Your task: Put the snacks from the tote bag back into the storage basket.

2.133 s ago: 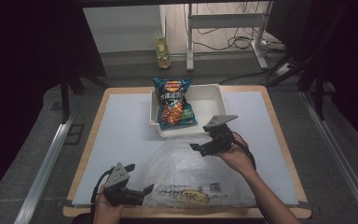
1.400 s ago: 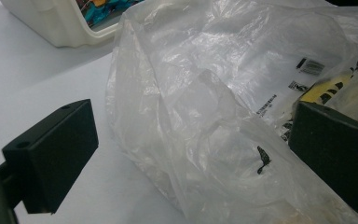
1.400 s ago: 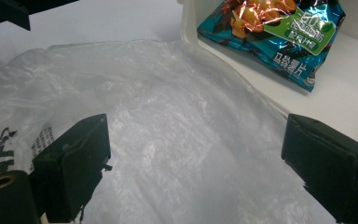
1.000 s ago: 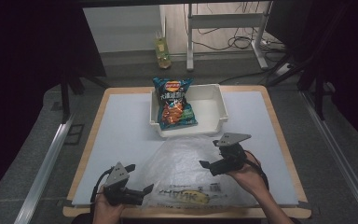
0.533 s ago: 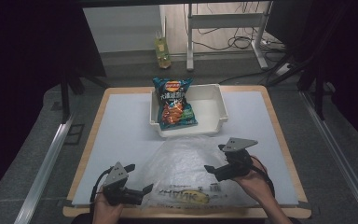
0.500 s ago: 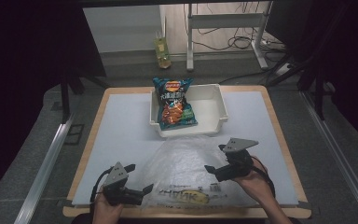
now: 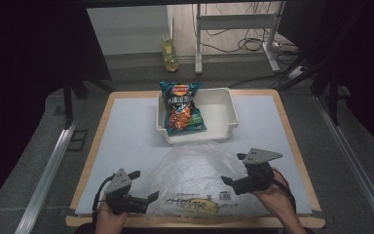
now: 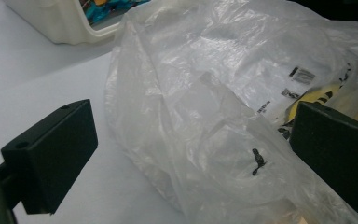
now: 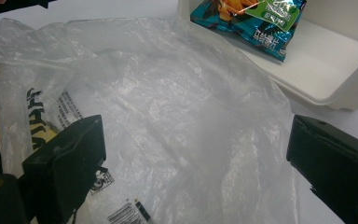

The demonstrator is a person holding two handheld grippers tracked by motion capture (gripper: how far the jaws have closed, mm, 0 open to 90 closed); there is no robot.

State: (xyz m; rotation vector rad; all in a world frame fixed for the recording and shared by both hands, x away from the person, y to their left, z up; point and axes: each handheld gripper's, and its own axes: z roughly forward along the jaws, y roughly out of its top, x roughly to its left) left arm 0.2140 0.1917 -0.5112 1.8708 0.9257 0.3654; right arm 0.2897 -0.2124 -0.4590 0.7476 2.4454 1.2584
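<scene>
Two grippers are working at the near edge of the table [image 7: 126, 126]. Left gripper [image 7: 146, 200] is sitting at the near left, jaws spread wide, straddling the near-left edge of a clear plastic bag [image 7: 199, 180] without pinching it. Right gripper [image 7: 230, 183] is resting at the bag's right edge, jaws likewise released, film lying between them. Bag is lying crumpled and flat on the white mat, printed lettering showing at its near side. Just beyond it, a white bin [image 7: 221, 114] is holding a teal chip packet [image 7: 181, 107], leaning on the bin's far-left rim.
</scene>
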